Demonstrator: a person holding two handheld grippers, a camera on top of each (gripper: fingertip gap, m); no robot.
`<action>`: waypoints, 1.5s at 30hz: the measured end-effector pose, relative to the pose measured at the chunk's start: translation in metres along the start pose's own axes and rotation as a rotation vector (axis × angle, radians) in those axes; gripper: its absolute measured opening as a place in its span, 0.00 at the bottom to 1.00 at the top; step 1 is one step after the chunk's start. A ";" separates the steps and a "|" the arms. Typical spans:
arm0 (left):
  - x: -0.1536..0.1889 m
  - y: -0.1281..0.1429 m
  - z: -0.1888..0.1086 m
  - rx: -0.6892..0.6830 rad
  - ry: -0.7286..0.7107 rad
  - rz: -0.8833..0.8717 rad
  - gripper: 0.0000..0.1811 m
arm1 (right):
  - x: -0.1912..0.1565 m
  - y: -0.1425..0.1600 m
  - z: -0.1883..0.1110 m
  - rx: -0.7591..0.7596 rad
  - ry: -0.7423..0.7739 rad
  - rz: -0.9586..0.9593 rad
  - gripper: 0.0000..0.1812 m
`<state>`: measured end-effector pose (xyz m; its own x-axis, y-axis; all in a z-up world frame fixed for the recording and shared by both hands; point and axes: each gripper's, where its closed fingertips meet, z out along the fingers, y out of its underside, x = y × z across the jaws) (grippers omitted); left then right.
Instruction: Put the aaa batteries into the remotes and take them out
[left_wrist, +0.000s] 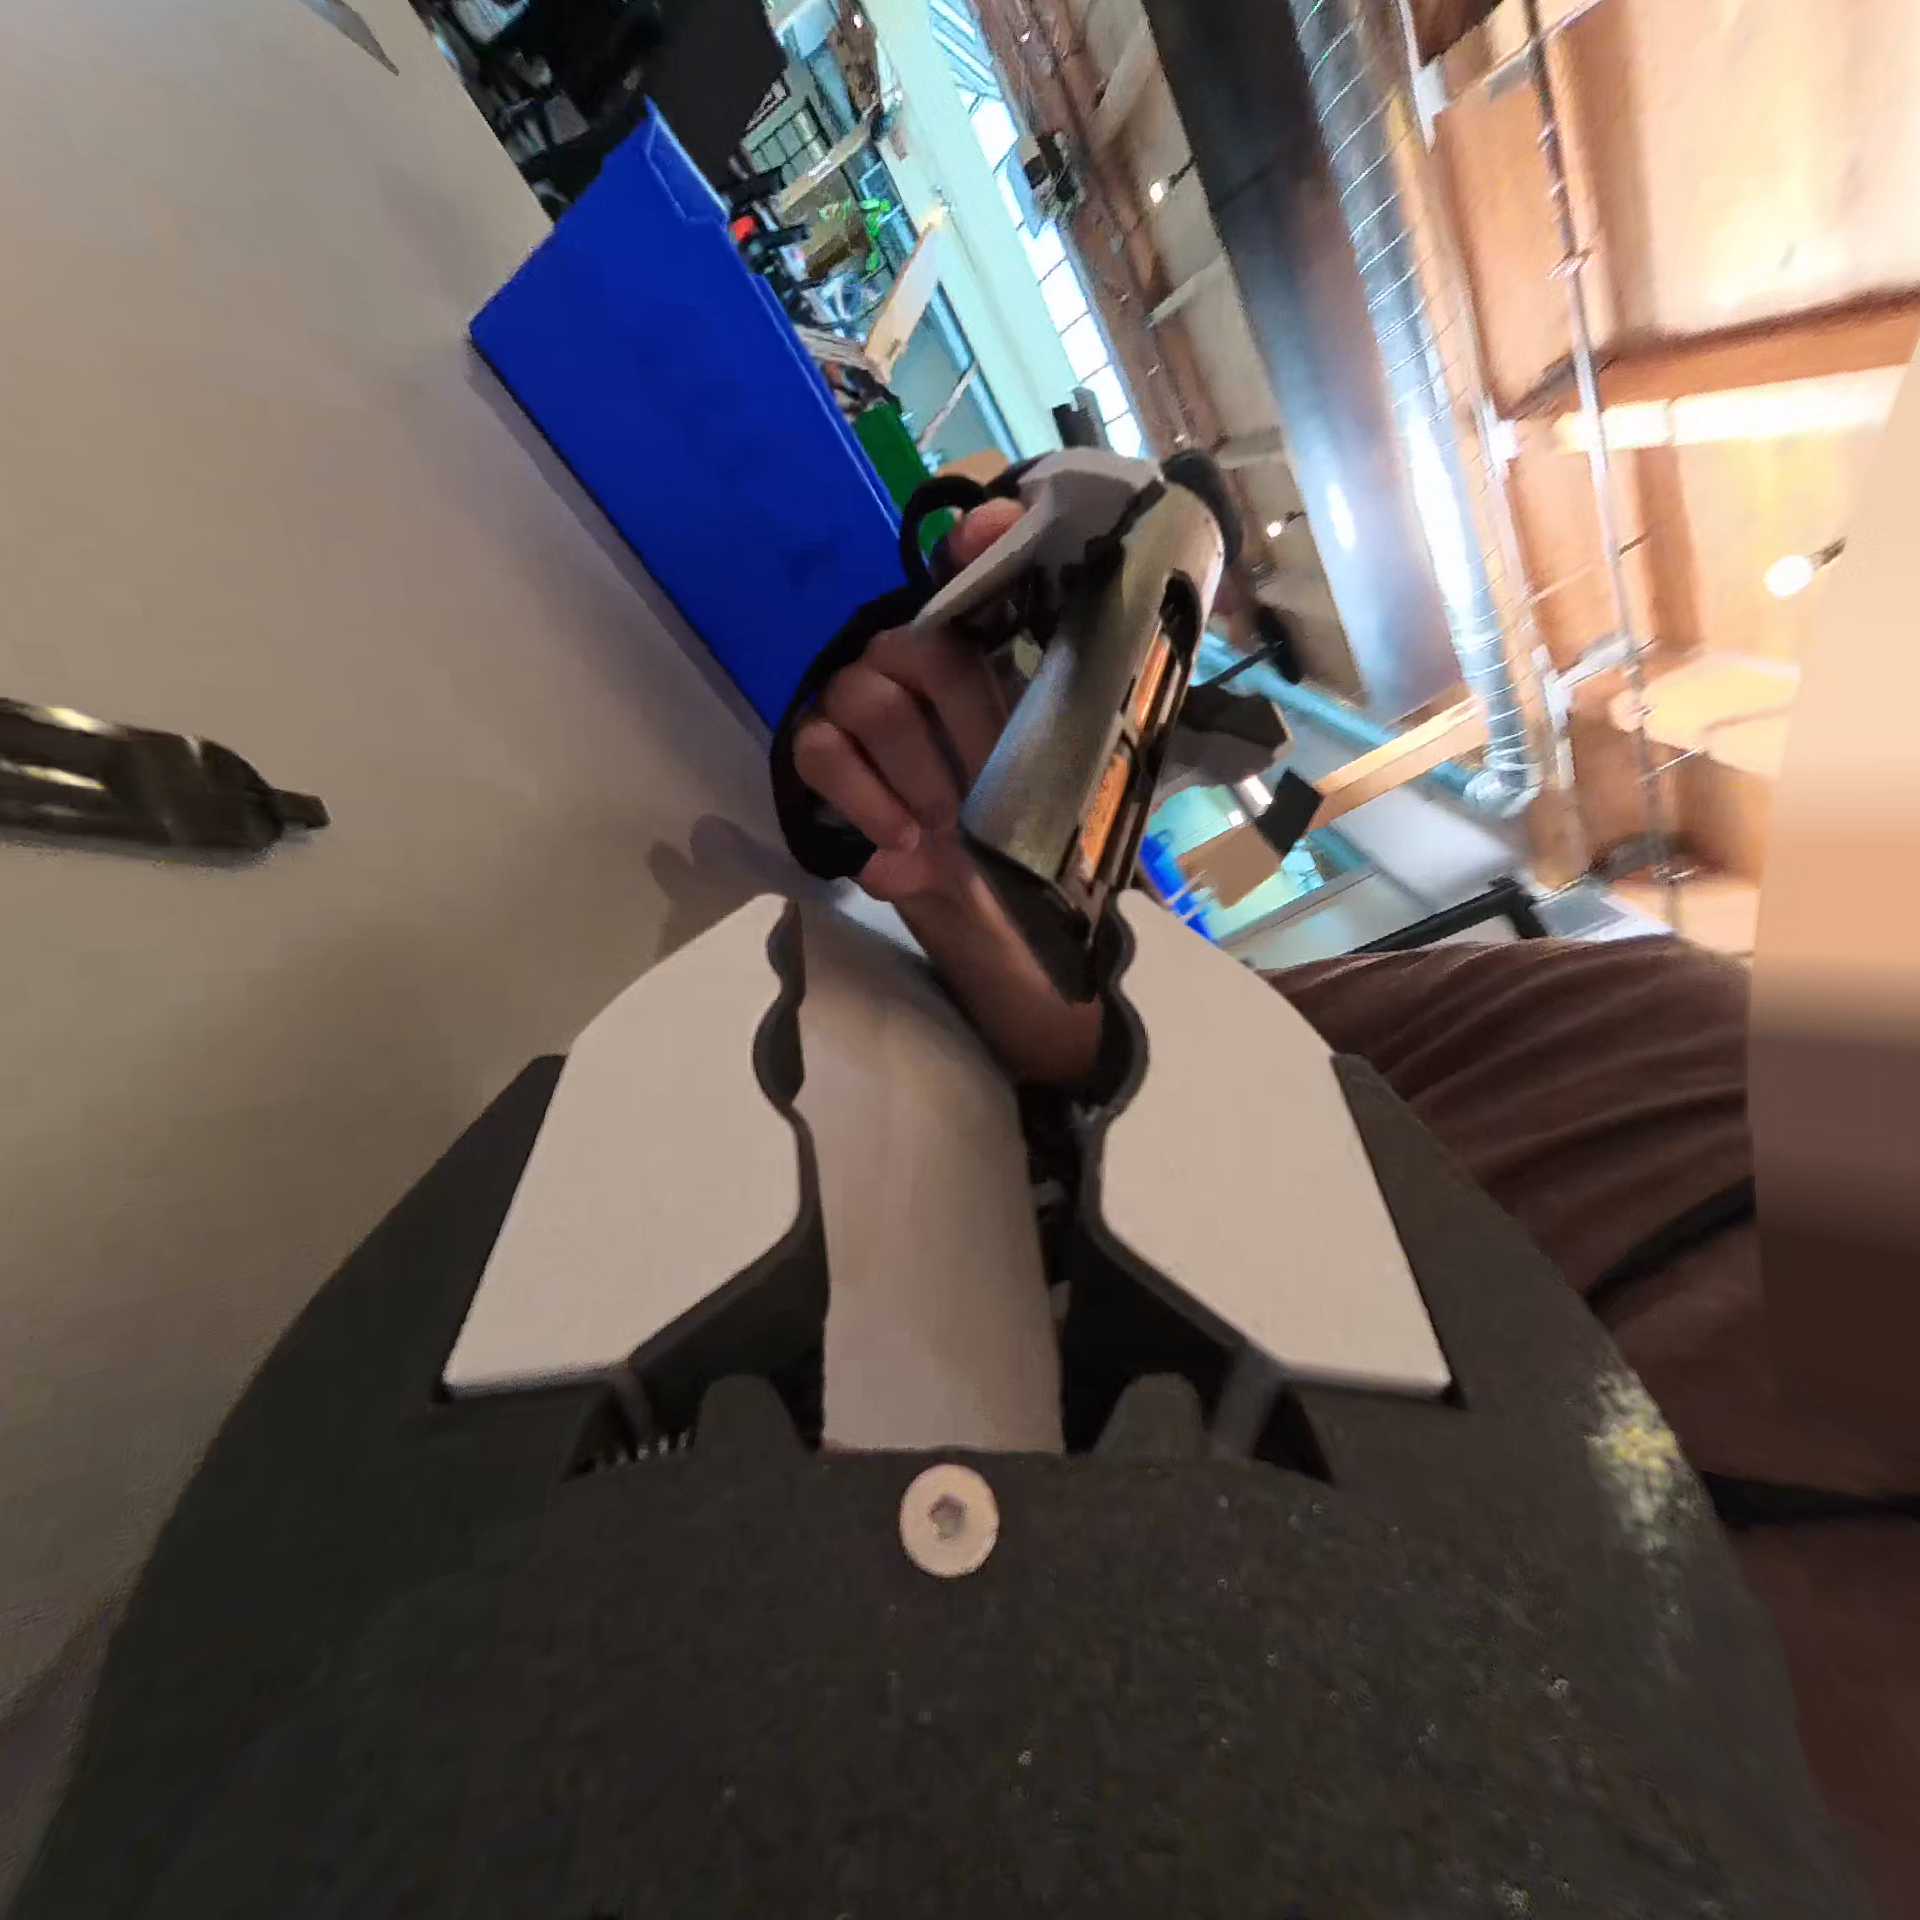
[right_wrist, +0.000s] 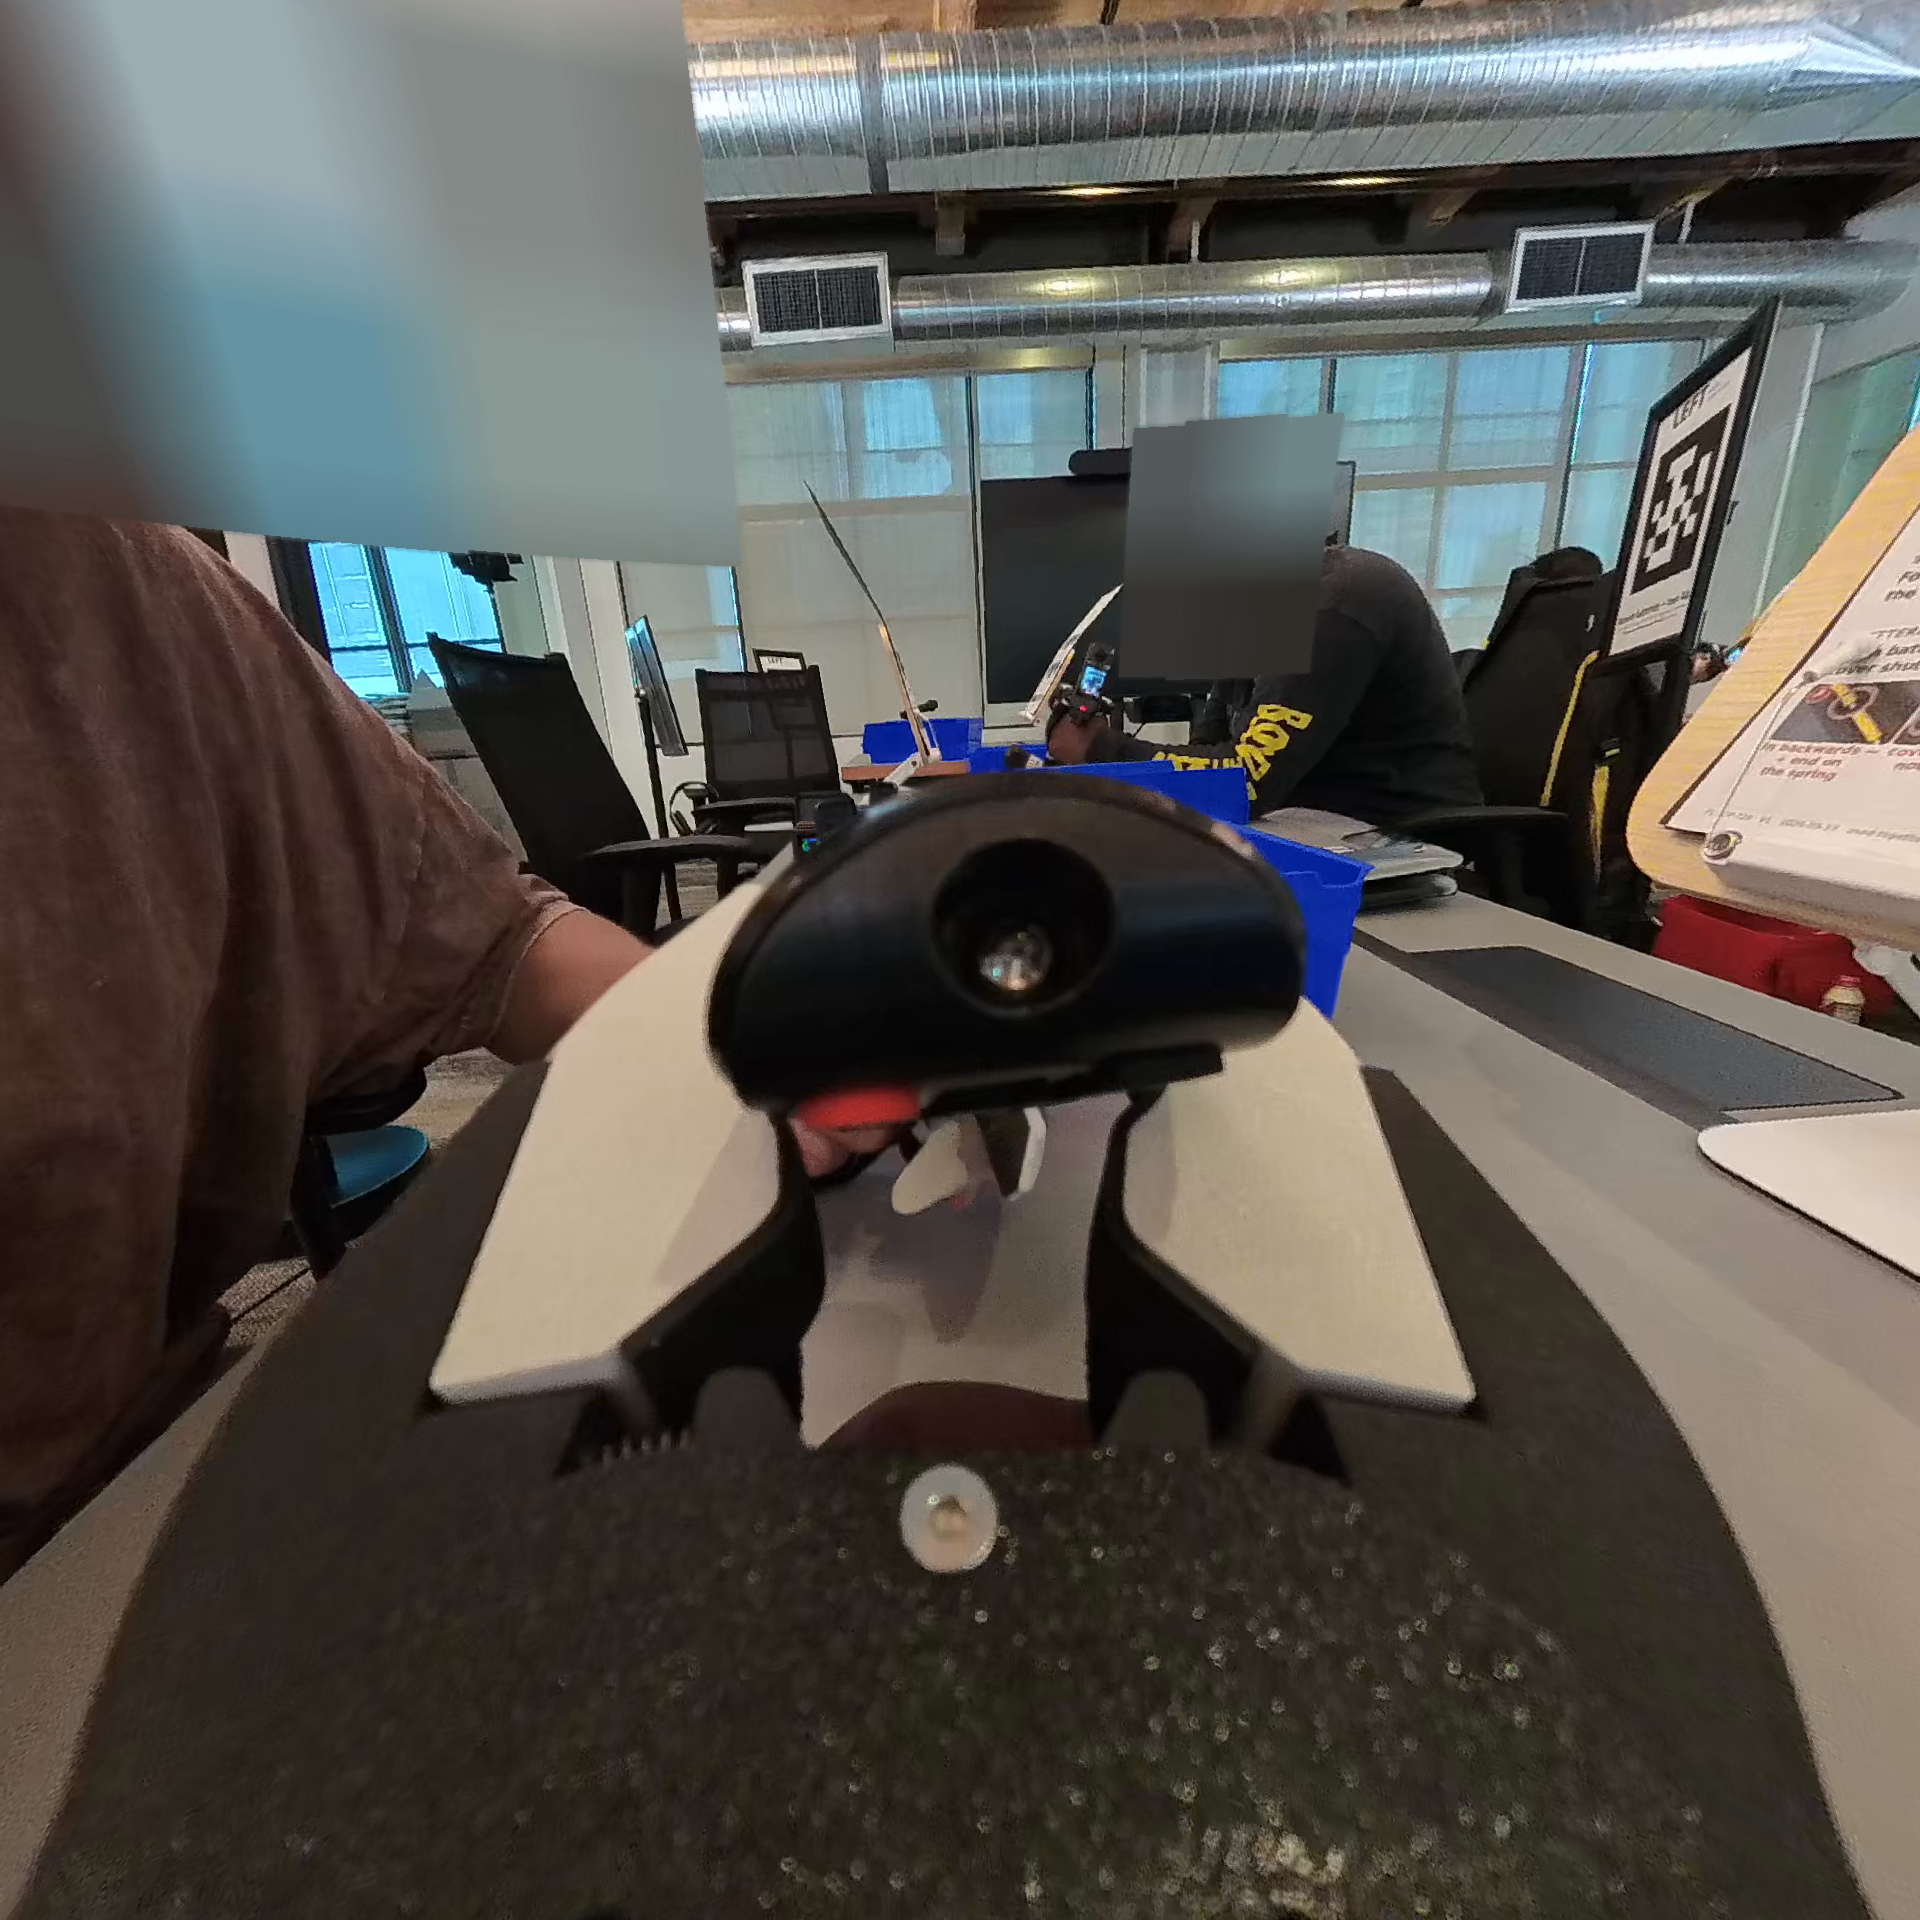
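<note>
Finding: the right tongs (right_wrist: 1008, 997) are clamped on a dark, glossy plastic remote control with a rounded end (right_wrist: 1008, 935) and hold it clear of the pale grey desk (right_wrist: 1558, 1195), its nose with the small round emitter window towards that camera. From the left wrist view I see the back of the same remote (left_wrist: 1081, 727), held up by the operator's hand (left_wrist: 883, 748). The battery bay is uncovered, and two orange-banded shapes (left_wrist: 1143, 686) lie in it end to end, which I take to be the AAA batteries. The left tongs (left_wrist: 951, 935) stand wide apart and carry nothing; they are aimed at the bay but well short of it. Assessment: the cells appear seated, so I judge the insertion half done for this remote and the removal step in hand. The next move calls for bringing the left tongs in square to the bay, narrowing them onto one cell, and lifting it against the spring while the right tongs hold firm. A blurred black object (left_wrist: 156, 779) lies on the desk apart from the work; I cannot tell whether it is a second remote or a cover. A blue plastic bin (left_wrist: 675, 416) stands beyond.
</note>
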<state>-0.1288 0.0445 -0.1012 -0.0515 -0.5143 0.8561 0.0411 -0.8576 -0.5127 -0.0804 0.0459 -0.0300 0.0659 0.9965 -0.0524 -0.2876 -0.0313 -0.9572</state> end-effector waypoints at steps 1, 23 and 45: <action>0.002 0.001 0.001 0.001 0.031 -0.035 0.29 | -0.001 0.000 0.000 0.000 0.000 -0.003 0.34; 0.010 0.003 0.004 0.043 0.137 -0.176 0.11 | -0.006 0.004 0.007 -0.029 0.022 -0.090 0.34; 0.013 0.000 0.007 0.128 0.198 -0.280 0.10 | -0.006 -0.002 0.005 0.024 0.032 -0.086 0.34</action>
<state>-0.1230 0.0380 -0.0892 -0.2699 -0.2620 0.9266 0.1215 -0.9639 -0.2371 -0.0852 0.0406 -0.0260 0.1216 0.9924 0.0204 -0.3023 0.0566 -0.9515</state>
